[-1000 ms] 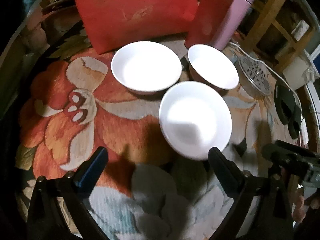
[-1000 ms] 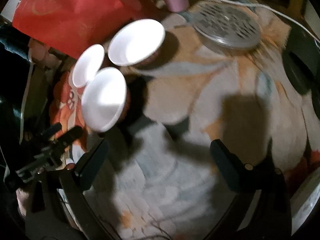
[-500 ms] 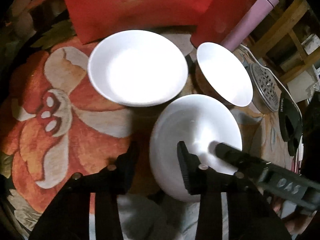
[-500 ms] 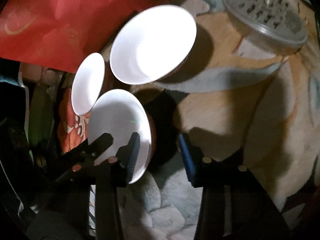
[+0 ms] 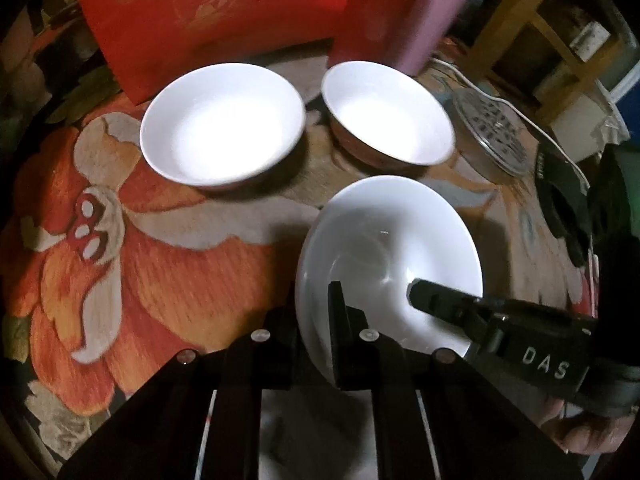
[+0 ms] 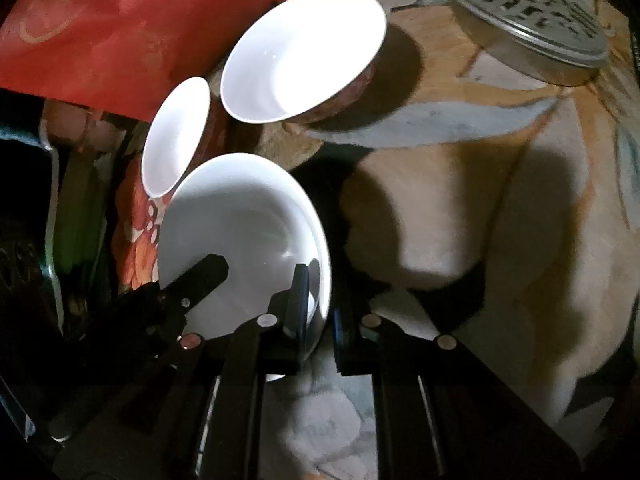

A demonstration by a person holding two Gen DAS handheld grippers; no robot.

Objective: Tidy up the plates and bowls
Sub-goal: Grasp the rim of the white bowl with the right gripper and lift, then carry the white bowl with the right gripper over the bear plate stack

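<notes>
Where both grippers hung wide a second ago, the left gripper (image 5: pixel 312 320) and right gripper (image 6: pixel 320 312) now clamp opposite rims of the nearest glossy white ceramic bowl (image 5: pixel 388 256) on the floral tablecloth (image 5: pixel 160 264); lifting seems next.

Three white bowls (image 5: pixel 222 122) (image 5: pixel 386 112) (image 5: pixel 390 248); two red bags (image 5: pixel 208 12) (image 5: pixel 376 8); one pink bottle (image 5: pixel 436 20); one perforated metal lid (image 5: pixel 494 134); two grippers (image 5: pixel 314 320) (image 6: pixel 320 312)
</notes>
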